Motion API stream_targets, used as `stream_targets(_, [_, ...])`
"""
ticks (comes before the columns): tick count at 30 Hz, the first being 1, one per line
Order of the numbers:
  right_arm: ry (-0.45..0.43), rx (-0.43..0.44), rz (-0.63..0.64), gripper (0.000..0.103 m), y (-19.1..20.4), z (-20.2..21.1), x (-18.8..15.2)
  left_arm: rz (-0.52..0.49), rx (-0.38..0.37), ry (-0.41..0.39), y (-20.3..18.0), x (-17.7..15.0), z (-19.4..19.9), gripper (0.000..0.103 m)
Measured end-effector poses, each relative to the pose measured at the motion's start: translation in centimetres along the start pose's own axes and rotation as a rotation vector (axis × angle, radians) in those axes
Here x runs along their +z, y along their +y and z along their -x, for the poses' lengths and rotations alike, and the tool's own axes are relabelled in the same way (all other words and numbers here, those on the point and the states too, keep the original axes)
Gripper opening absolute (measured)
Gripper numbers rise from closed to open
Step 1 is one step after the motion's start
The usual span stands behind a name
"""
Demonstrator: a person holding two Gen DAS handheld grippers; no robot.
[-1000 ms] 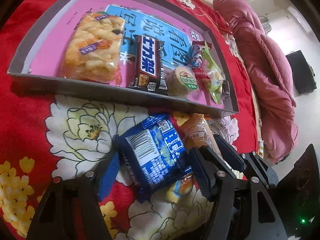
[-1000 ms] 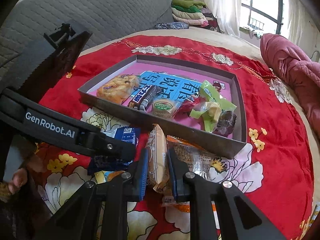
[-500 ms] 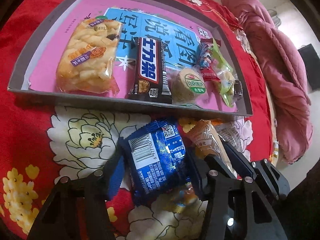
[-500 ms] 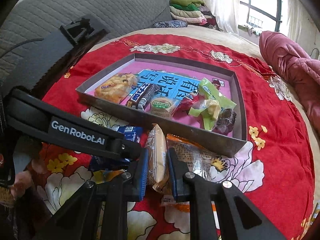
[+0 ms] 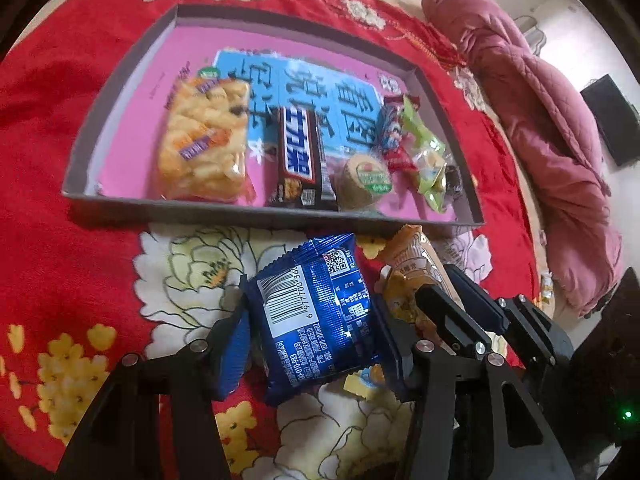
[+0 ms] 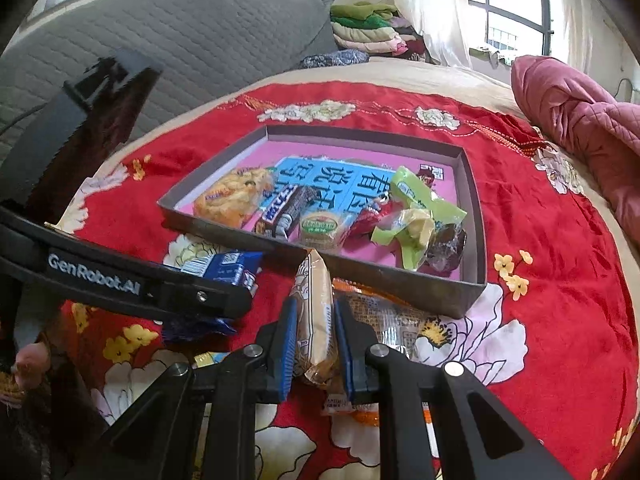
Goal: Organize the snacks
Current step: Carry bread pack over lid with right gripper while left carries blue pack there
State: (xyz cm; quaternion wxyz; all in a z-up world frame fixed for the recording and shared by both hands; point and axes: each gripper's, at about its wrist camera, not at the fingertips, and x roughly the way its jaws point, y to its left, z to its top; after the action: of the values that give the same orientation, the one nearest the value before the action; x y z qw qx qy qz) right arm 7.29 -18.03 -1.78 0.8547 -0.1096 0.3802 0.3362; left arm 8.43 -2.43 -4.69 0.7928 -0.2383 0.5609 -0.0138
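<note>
Left gripper [image 5: 312,332] clamped on the blue packet [image 5: 316,316], pads pressing its two long sides, barcode face up. Packet low in the left wrist view, around six o'clock from the grey box [image 5: 276,216], over the red floral cloth [image 5: 60,272]; lifted or resting, cannot tell. Right gripper [image 6: 316,344] pinched tight on the tan packet [image 6: 316,312], which stands on edge between the blue pads [image 6: 289,344], its sealed tip poking toward twelve o'clock, close to the near wall of the box. Directly at three o'clock from that, a flat printed wrapper [image 6: 384,320] lying on the cloth, partly under the right finger.

Inside the box, in a row along the near wall: puffed rice bar [image 5: 204,140] at nine o'clock, dark chocolate bar [image 5: 300,160] and round cake [image 5: 366,180] in the middle, green and red sweets [image 5: 424,160] at three o'clock.

Probably light and soft, both packets: foil skin slick, contents crushable, so only modest squeeze wanted. Best taken across the filled middle, not by the crimped ends, which likely fold and slip. Tan packet narrow and floppy, likely to droop beyond the pads when carried. Free room left in the box toward twelve o'clock, behind the row.
</note>
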Motion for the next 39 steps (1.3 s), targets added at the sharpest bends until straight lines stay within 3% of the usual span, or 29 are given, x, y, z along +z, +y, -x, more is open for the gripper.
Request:
stream_targets(15, [-0.090, 0.023, -0.058, 0.019, -1.0, 1.8, 0.9, -0.043, 0.046, -0.098, -0.2, 0.9, 3.8, 0.057])
stream_targets(39, [-0.164, 0.004, -0.123, 0.019, -2.6, 2.3, 2.9, -0.057, 0.089, -0.156, -1.0, 2.8, 4.4, 0.057])
